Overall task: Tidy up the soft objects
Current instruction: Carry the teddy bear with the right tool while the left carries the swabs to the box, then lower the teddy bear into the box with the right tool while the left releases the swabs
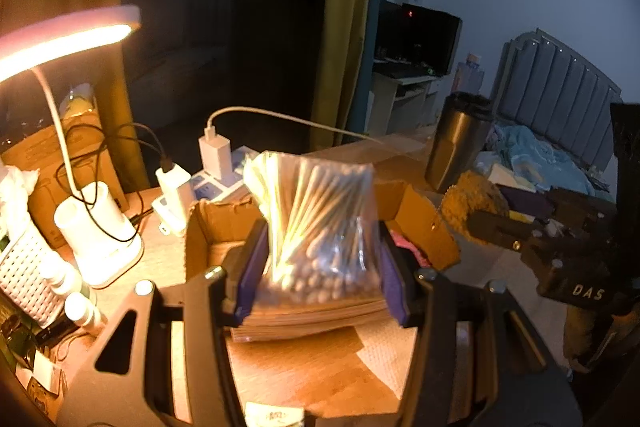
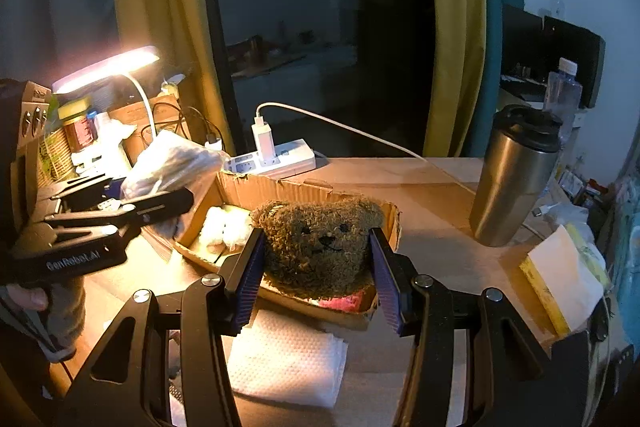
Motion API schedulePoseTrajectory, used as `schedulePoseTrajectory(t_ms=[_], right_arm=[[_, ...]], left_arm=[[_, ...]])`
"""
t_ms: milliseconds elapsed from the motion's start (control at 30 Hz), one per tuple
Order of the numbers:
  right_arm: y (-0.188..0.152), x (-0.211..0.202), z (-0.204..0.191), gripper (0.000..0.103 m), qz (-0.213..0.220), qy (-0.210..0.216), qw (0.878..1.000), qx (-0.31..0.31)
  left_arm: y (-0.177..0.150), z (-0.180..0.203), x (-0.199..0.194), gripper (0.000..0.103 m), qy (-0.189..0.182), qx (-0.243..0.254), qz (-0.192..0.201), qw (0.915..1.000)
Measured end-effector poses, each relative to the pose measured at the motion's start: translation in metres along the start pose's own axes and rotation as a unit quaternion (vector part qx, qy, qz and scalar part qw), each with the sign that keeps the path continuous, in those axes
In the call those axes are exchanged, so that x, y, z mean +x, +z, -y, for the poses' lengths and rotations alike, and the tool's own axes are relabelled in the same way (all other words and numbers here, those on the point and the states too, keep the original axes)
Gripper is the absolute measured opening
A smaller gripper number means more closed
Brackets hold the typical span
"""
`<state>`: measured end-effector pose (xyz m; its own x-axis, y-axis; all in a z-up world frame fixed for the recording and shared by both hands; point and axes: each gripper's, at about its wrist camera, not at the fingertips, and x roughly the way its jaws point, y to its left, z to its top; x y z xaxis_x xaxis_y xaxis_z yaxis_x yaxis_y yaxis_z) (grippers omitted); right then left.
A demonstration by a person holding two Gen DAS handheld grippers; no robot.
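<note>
My left gripper (image 1: 320, 267) is shut on a clear bag of cotton swabs (image 1: 316, 223) and holds it above the left end of an open cardboard box (image 1: 208, 227). My right gripper (image 2: 316, 267) is shut on a brown plush bear head (image 2: 316, 247) and holds it over the near edge of the same box (image 2: 296, 191). White cotton pads (image 2: 224, 227) and something pink (image 2: 340, 303) lie in the box. The left gripper with its bag (image 2: 172, 163) shows at the left of the right wrist view; the right gripper with the bear (image 1: 472, 203) shows at the right of the left wrist view.
A lit desk lamp (image 1: 96, 227) and a white basket (image 1: 24, 279) stand at the left. A power strip with chargers (image 2: 276, 159) lies behind the box. A steel tumbler (image 2: 512, 179) stands at the right. A white paper towel (image 2: 288, 359) lies in front of the box.
</note>
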<state>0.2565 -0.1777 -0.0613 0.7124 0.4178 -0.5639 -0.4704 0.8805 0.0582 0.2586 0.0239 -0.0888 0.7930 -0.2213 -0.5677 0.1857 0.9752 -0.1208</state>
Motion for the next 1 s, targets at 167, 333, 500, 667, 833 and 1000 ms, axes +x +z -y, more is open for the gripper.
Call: schedulePoseTrajectory(t_ms=[167, 333, 500, 667, 833, 1000], right_arm=[[0.000, 0.018, 0.006, 0.054, -0.011, 0.008, 1.000, 0.004], [-0.004, 0.040, 0.014, 0.054, -0.026, 0.011, 0.999, 0.015], [-0.008, 0.059, 0.017, 0.054, -0.041, 0.015, 0.999, 0.020], [-0.011, 0.070, 0.021, 0.055, -0.050, 0.016, 0.998, 0.026], [-0.011, 0.071, 0.020, 0.059, -0.049, 0.018, 0.998, 0.026], [-0.010, 0.065, 0.023, 0.059, -0.045, 0.010, 0.998, 0.030]], left_arm=[[-0.004, 0.001, 0.028, 0.052, 0.004, 0.005, -0.021, 0.9997], [-0.012, 0.002, 0.056, 0.052, 0.004, 0.007, -0.048, 0.9988], [-0.020, 0.003, 0.080, 0.053, -0.001, 0.006, -0.076, 0.9971], [-0.025, 0.003, 0.094, 0.054, -0.007, -0.001, -0.096, 0.9954], [-0.024, 0.002, 0.097, 0.059, -0.008, -0.004, -0.103, 0.9947], [-0.020, 0.003, 0.090, 0.068, -0.008, -0.007, -0.096, 0.9953]])
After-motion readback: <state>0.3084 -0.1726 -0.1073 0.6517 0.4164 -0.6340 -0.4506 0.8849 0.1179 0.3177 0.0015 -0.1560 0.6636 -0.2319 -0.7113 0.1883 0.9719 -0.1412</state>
